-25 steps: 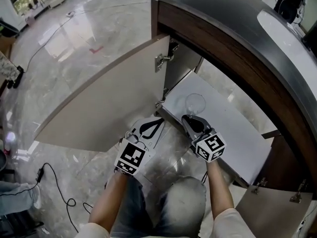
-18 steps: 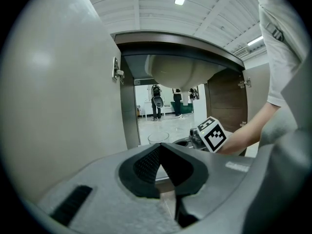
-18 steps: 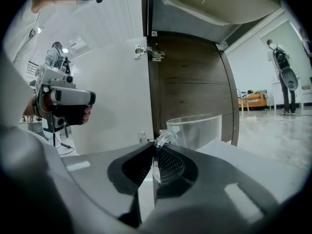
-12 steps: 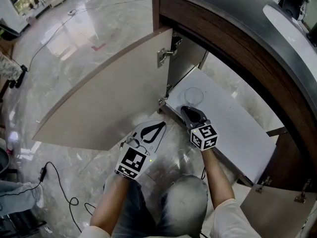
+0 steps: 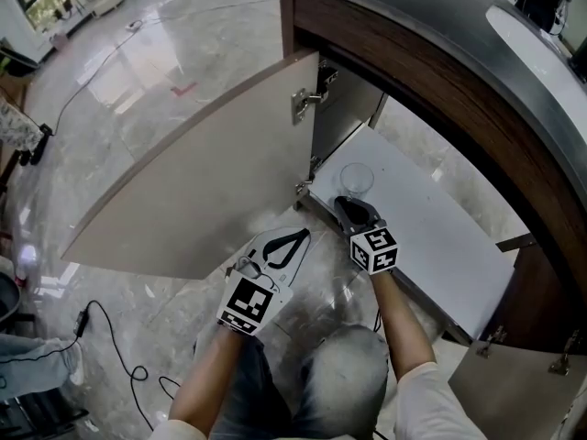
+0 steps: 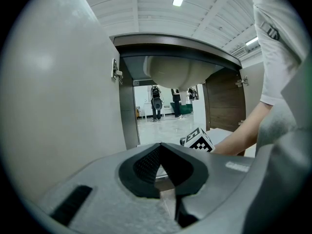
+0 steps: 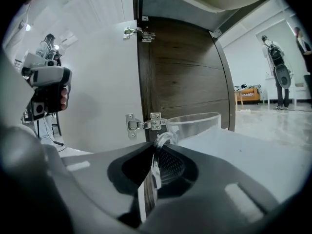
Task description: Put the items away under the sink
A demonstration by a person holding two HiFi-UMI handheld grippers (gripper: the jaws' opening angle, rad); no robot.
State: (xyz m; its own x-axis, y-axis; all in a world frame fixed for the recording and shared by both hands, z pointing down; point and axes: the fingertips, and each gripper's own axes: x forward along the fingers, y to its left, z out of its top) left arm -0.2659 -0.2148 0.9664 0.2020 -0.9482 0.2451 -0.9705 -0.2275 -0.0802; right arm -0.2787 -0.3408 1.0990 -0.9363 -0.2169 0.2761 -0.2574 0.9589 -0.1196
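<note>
Under sink (image 6: 176, 74), empty glass mug (image 5: 356, 180), handle (image 7: 163, 140) clamped in right hand-held gripper (image 5: 352, 203), left hand-held gripper (image 5: 296, 236) closed

Right tool (image 5: 354, 205) has lowered the glass mug (image 5: 356, 180) (toward cabinet floor (image 5: 431, 236)).

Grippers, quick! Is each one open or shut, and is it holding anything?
Left gripper: shut, holding nothing.
Right gripper: shut, holding the glass cup.

Clear mug (image 5: 357, 180), white shelf (image 5: 431, 236), dark-brown cabinet (image 5: 413, 71)
</note>
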